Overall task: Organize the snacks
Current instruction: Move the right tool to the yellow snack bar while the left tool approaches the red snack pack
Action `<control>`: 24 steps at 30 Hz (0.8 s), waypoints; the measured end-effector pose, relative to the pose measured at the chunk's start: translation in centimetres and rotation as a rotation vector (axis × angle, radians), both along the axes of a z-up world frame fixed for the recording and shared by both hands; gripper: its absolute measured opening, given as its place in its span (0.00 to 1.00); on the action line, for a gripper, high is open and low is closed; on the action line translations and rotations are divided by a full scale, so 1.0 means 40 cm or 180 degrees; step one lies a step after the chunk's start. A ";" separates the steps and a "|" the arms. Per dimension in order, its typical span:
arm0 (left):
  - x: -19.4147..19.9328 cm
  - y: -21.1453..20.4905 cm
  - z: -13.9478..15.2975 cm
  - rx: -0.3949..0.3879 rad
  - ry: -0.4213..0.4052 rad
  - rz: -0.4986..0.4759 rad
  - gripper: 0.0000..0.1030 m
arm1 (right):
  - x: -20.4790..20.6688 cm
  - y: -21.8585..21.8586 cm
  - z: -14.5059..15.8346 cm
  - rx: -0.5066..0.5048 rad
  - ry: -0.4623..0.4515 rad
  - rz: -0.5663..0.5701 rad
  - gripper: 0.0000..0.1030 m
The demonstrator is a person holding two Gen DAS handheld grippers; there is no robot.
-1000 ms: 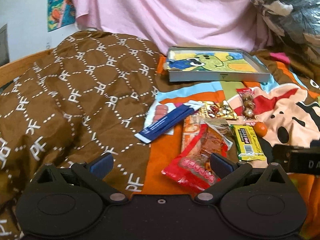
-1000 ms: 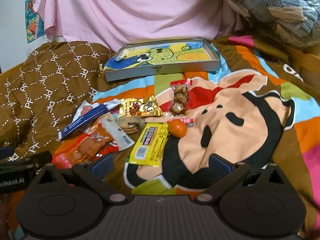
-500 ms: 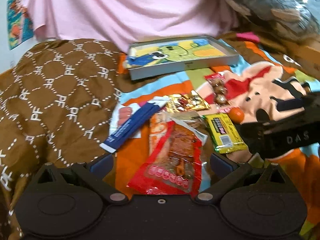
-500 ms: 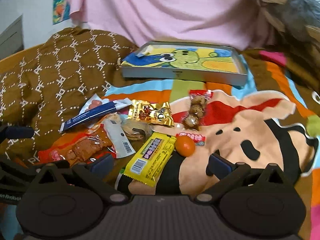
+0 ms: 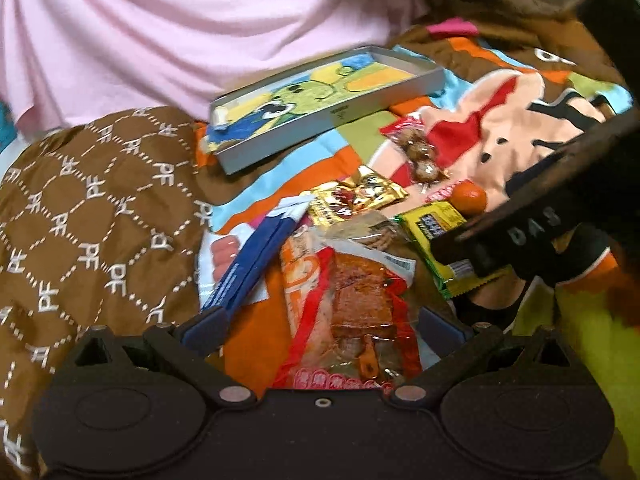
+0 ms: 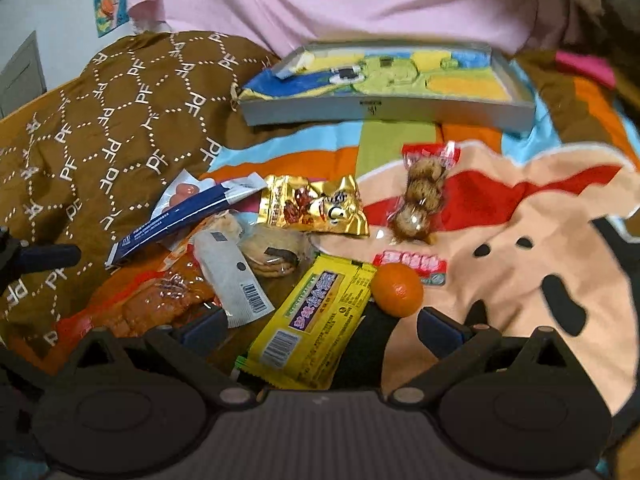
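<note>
Several snacks lie heaped on a cartoon blanket. My left gripper is open, its fingers either side of a red dried-meat packet. Beside it lie a blue stick packet and a gold packet. My right gripper is open with a yellow bar packet between its fingers and a small orange fruit just beyond. A meatball packet and a clear biscuit packet lie farther off. A grey tray with a cartoon lining stands at the back.
A brown quilt with a PF pattern bulges at the left. Pink cloth hangs behind the tray. The right gripper's dark body crosses the right side of the left wrist view, over the yellow packet's end.
Both grippers have moved in closer to the pile. The left one swung right over the red packet; the right one shifted left over the yellow bar. Both stay open.
</note>
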State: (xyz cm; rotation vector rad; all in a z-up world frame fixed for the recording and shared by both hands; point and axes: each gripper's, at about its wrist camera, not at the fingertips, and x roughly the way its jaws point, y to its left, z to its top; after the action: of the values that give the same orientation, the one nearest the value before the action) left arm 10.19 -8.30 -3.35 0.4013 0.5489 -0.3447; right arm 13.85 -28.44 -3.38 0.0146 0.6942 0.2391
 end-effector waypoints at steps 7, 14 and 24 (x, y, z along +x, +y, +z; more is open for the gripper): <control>0.005 -0.020 -0.019 0.0069 -0.0071 -0.0108 0.90 | 0.029 0.015 -0.023 0.0041 0.0146 0.0018 0.99; 0.006 -0.035 -0.032 0.0196 -0.0075 -0.0201 0.78 | 0.046 0.032 -0.041 -0.0097 0.0237 -0.0074 0.88; 0.005 -0.040 -0.041 0.0254 -0.0057 -0.0187 0.66 | 0.041 0.043 -0.048 -0.0294 0.0290 -0.0057 0.76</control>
State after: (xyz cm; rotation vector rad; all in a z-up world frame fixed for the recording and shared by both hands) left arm 10.38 -9.92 -4.99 0.4979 0.5353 -0.3761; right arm 15.50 -26.73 -5.29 -0.0567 0.7951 0.1898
